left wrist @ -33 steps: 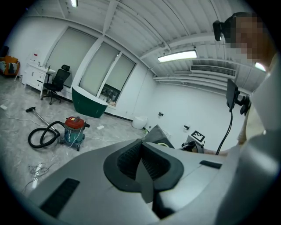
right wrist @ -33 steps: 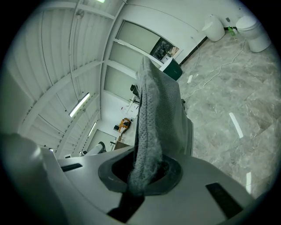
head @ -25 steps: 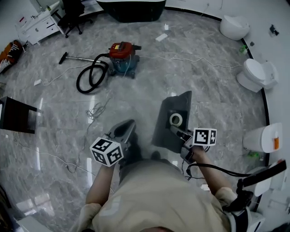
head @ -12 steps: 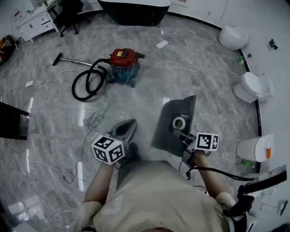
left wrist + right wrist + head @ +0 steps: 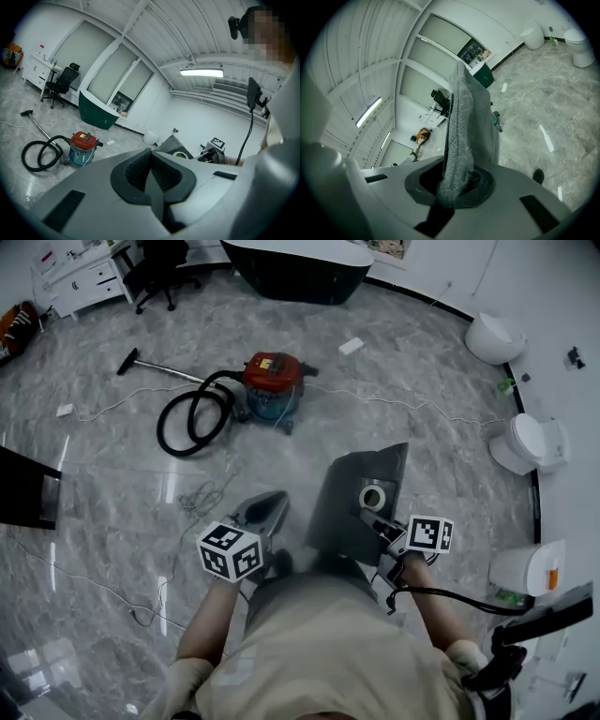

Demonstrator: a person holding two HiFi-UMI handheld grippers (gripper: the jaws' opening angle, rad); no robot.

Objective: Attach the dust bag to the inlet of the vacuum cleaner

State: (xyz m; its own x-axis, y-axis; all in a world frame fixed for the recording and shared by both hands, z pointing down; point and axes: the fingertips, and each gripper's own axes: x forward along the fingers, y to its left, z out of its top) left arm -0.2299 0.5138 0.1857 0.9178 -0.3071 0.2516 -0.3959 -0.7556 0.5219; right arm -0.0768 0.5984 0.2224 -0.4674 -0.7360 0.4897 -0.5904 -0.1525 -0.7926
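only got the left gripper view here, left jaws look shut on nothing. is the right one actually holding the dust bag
Observer: Yes. In the right gripper view the right gripper is clamped on the grey fabric edge of the dust bag.
Operator: which way is the bag's opening facing
Observer: In the head view its pale round collar faces up, just ahead of that gripper.
Operator: anything lying on the way to the vacuum
Observer: A loose tangle of thin cable lies on the floor, short of the vacuum cleaner.
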